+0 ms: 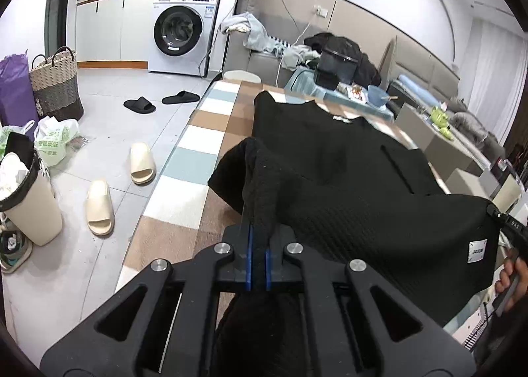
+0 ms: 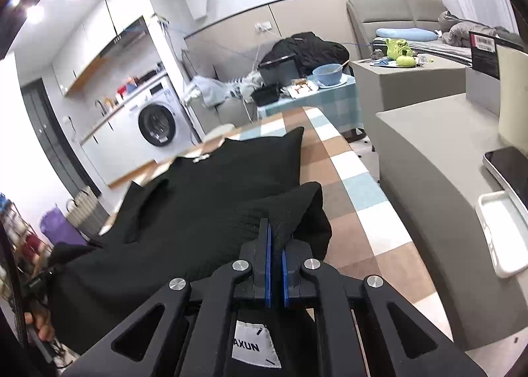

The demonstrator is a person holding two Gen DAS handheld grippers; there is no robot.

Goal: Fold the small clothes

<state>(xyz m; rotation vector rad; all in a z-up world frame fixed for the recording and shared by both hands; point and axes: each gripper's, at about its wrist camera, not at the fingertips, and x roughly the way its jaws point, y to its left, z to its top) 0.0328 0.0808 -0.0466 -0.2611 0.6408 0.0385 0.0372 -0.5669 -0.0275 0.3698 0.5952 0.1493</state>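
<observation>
A black knit top (image 1: 330, 159) lies on the checked table (image 1: 211, 133), its neck end far from me. Its near hem is lifted off the table and stretched between both grippers. My left gripper (image 1: 259, 238) is shut on the left hem corner, the fabric pinched between its blue pads. My right gripper (image 2: 276, 245) is shut on the right hem corner of the top (image 2: 211, 199). A white label (image 2: 254, 347) hangs under the right gripper; it also shows in the left wrist view (image 1: 477, 251). The right gripper shows at the right edge of the left view (image 1: 508, 228).
The table (image 2: 346, 179) runs away from me. At its far end stand a blue bowl (image 2: 328, 74) and a dark box (image 2: 277, 72). Grey cabinets (image 2: 429, 152) with a white tray (image 2: 501, 232) stand right. Slippers (image 1: 99, 208), a bin (image 1: 26, 199) and baskets sit on the floor left.
</observation>
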